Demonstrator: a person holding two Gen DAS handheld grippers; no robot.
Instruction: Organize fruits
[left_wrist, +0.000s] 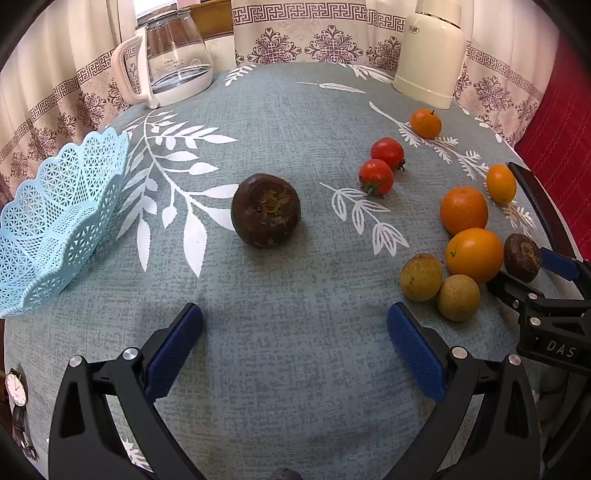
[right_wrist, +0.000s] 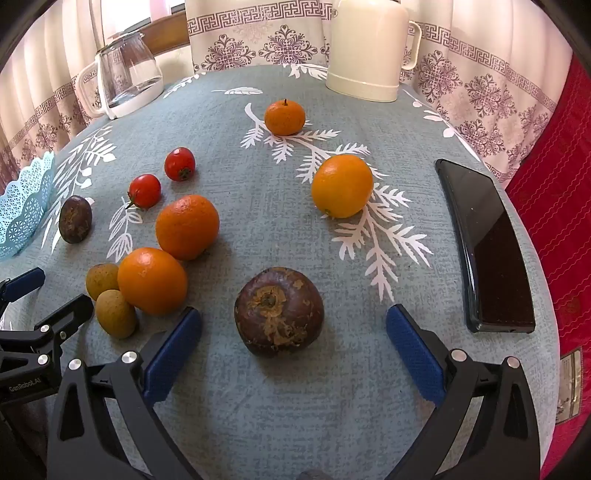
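Right wrist view: the right gripper (right_wrist: 293, 317) gapes wide around a brown fruit (right_wrist: 279, 311), while the left gripper (left_wrist: 294, 314) stands wide and empty.

The worktop (left_wrist: 288, 122) wears a grey-blue cloth with white leaf sprigs. At nine o'clock in the left wrist view the basket (left_wrist: 55, 221) is pale blue lattice. Two tomatoes (left_wrist: 376, 176) are red, the oranges (right_wrist: 186, 226) bright orange, the two small round fruits (left_wrist: 421, 277) dull yellow-green, and the water chestnut (right_wrist: 279, 311) dark brown, flecked tan. The fingers (right_wrist: 173, 354) carry blue pads on black. The phone (right_wrist: 487, 243) is glossy black.
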